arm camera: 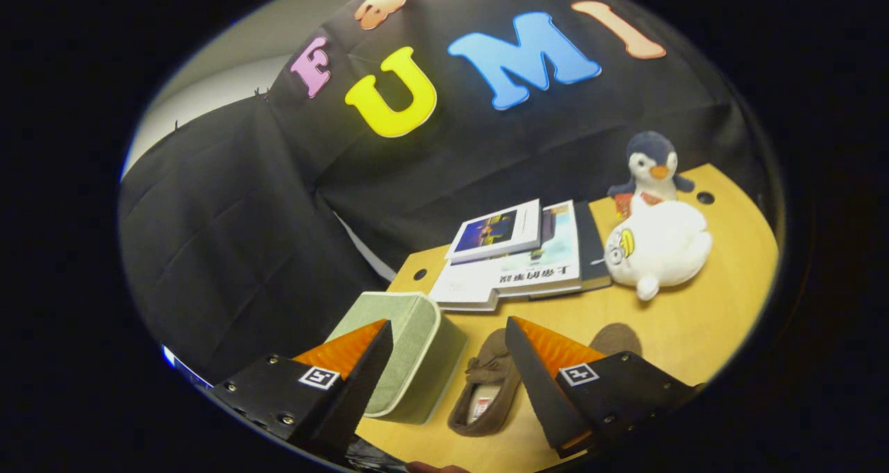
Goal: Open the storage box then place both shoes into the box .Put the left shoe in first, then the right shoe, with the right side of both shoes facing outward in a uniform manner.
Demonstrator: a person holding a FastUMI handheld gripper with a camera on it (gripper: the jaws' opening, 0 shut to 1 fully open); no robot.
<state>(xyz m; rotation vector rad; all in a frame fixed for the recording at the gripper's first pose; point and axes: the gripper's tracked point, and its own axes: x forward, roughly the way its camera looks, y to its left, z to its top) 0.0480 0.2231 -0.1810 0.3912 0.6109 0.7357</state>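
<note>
On the wooden bench [701, 334], a pale green fabric storage box [410, 351] with lighter piping along its edges sits closed, its lid down, partly behind the left finger and reaching into the gap between the two fingers. Just beside it, to its right, lies a brown slipper-style shoe [486, 389] with a small bow on the top and a light insole showing through its opening; it lies between the fingers, toe pointing away. A second brown shoe [617, 337] shows just its rounded end past the right finger, so its pose cannot be told. The gripper [444, 376] hangs above the bench with its fingers spread wide, holding nothing and touching neither box nor shoes. Beyond them, a stack of books [517, 258] lies flat near the far edge of the bench. Right of the books a white plush toy [660, 247] rests, with a plush penguin [653, 164] upright behind it, touching it.
</note>
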